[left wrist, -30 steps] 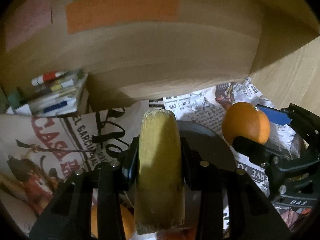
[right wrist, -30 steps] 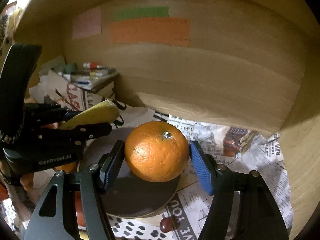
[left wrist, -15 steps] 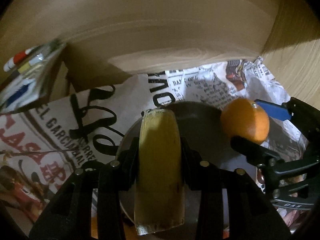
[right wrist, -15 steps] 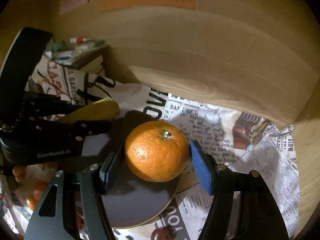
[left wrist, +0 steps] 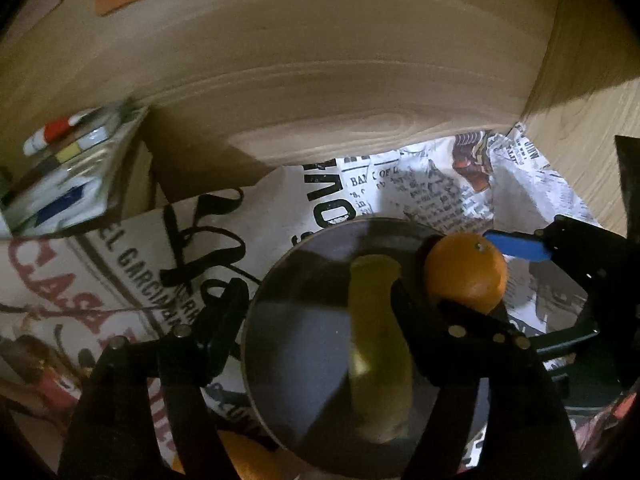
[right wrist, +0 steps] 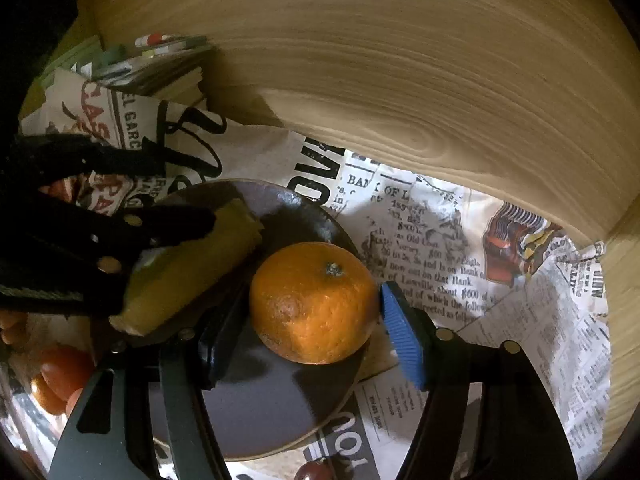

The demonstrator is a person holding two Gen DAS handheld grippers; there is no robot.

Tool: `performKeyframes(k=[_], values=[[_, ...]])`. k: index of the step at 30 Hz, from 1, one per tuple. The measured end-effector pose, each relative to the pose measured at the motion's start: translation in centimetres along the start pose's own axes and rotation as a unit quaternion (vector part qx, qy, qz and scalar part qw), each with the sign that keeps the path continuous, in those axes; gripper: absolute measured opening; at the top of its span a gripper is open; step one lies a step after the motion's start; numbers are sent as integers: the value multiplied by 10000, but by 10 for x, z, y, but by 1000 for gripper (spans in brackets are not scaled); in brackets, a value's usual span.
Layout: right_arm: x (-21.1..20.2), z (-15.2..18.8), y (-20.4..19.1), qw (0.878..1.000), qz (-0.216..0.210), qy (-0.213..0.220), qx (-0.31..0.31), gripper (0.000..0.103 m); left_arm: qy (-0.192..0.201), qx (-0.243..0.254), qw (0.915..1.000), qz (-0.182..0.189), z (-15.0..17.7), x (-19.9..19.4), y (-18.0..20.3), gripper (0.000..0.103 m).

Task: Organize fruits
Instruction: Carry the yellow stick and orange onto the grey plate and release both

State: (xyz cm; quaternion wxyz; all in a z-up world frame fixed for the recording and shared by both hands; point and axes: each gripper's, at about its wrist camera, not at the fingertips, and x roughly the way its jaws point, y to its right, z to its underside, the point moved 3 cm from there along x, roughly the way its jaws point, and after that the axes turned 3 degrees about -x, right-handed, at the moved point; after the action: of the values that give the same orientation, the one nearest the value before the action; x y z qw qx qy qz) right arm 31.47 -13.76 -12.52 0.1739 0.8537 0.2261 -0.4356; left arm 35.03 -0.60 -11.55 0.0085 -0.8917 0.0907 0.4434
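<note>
The banana (left wrist: 378, 356) lies on the dark round plate (left wrist: 296, 344), the left gripper (left wrist: 316, 312) spread wide around it. At the plate's right edge the right gripper (right wrist: 306, 320) clamps the orange (right wrist: 314, 302). Newspaper (right wrist: 420, 224) covers the surface beneath, wooden walls (right wrist: 400, 80) behind.

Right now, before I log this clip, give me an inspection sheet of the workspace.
Surface: newspaper sheets cover a wooden recess.
Job's things: banana lying on the dark plate; orange over the plate's right side.
Clutter: stack of booklets with a marker on top, far left; small red and orange fruits at lower left.
Grippers: left gripper jaws spread wide, banana free; right gripper jaws against the orange.
Cables: nothing seen.
Surroundings: wooden back wall with coloured paper notes.
</note>
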Motion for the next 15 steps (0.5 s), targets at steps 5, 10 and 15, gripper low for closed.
performKeyframes(k=[5,10,15], values=[[-8,1,1,9999,-92,62,102,66,165,-160,9997,14,8,-16,-8,76],[-31,-1,-1,9992,114,376,64,75,439,-189,9988,-75,17,-39,-14,76],[-56,1,-3,9979,170,611,120,75,799,-209,9965,-131,28,-70,-19,76]])
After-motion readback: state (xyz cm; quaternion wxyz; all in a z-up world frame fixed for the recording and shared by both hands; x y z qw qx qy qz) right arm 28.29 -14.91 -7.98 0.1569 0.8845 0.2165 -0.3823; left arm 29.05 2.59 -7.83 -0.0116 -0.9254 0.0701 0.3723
